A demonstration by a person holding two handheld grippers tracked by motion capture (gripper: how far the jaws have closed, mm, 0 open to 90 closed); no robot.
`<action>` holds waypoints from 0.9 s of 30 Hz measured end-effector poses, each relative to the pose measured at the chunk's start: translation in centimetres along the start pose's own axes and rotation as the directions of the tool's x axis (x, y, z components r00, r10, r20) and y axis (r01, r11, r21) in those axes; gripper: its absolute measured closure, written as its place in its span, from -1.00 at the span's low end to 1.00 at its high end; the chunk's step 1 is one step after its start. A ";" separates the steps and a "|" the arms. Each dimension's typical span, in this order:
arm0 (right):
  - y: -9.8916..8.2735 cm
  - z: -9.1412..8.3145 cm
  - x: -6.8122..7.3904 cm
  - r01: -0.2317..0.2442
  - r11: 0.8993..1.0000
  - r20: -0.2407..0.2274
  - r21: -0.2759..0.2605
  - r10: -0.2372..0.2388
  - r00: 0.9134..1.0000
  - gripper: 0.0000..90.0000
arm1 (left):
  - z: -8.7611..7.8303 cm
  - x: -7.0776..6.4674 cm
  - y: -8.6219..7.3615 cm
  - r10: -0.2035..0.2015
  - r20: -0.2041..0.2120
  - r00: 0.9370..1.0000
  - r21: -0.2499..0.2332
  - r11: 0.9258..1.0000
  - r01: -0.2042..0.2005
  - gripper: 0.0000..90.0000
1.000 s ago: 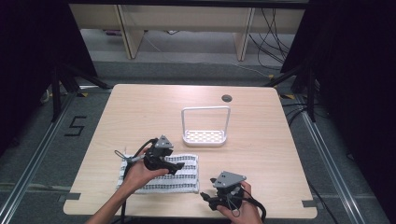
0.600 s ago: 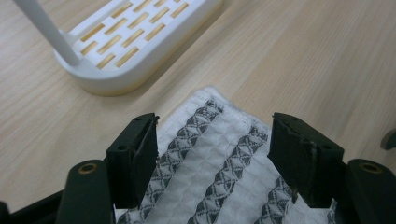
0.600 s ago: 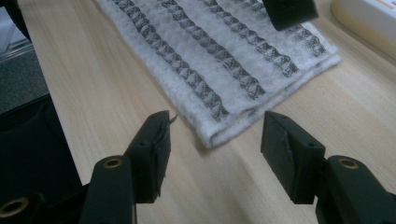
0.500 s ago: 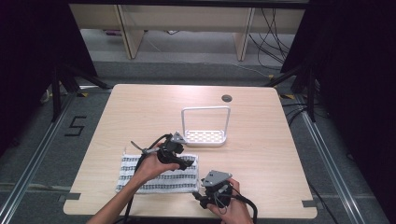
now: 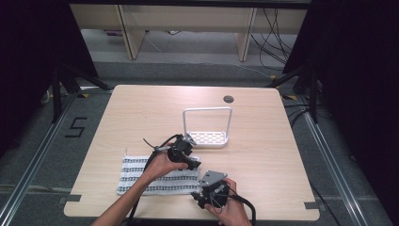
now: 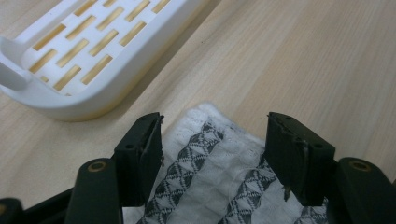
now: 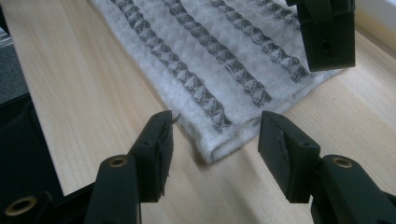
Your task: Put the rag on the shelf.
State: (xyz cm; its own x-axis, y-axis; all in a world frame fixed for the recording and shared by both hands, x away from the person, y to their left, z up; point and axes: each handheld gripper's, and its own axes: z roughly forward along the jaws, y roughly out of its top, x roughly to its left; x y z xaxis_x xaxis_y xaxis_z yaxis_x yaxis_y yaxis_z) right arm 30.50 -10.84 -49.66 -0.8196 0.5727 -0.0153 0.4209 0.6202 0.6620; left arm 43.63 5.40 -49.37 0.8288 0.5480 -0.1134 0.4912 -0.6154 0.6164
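Floor marking "5" (image 5: pixel 75 127) is legible left of the table (image 5: pixel 131 113). Folded towel (image 5: pixel 141 175) lies before the white rack (image 5: pixel 207 137). Left gripper (image 6: pixel 212 140) and right gripper (image 7: pixel 215 140) fingers spread, empty, straddling towel corners; forearms cut off.

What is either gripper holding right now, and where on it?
Nothing. Both are open: the left gripper straddles the towel's far right corner, the right gripper its near right corner.

High view looks down the table (image 5: pixel 141 108); both gripper views closely share the towel (image 7: pixel 224 51).
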 end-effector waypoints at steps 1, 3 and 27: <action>0.0 0.1 0.0 0.004 1.000 0.004 -0.003 -0.004 1.000 0.03 | 0.0 0.0 0.0 0.000 0.000 1.000 0.000 1.000 0.000 -0.19; 0.0 0.4 -0.1 0.008 1.000 0.017 -0.013 -0.008 1.000 0.04 | 0.3 0.0 0.0 0.007 0.001 1.000 0.009 1.000 -0.007 -0.18; 0.4 1.9 -1.6 -0.039 0.999 -0.021 0.001 0.039 0.999 0.75 | 0.3 0.1 -0.3 0.082 -0.005 0.997 0.034 0.996 -0.082 0.57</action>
State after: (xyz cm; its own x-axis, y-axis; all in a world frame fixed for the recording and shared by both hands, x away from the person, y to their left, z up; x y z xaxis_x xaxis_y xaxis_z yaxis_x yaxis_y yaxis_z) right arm 32.73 -10.49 -50.79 -0.8109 0.5846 0.0262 0.4526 0.5981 0.6614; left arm 43.63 5.45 -49.75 0.8650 0.4983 -0.0582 0.4304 -0.6774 0.5966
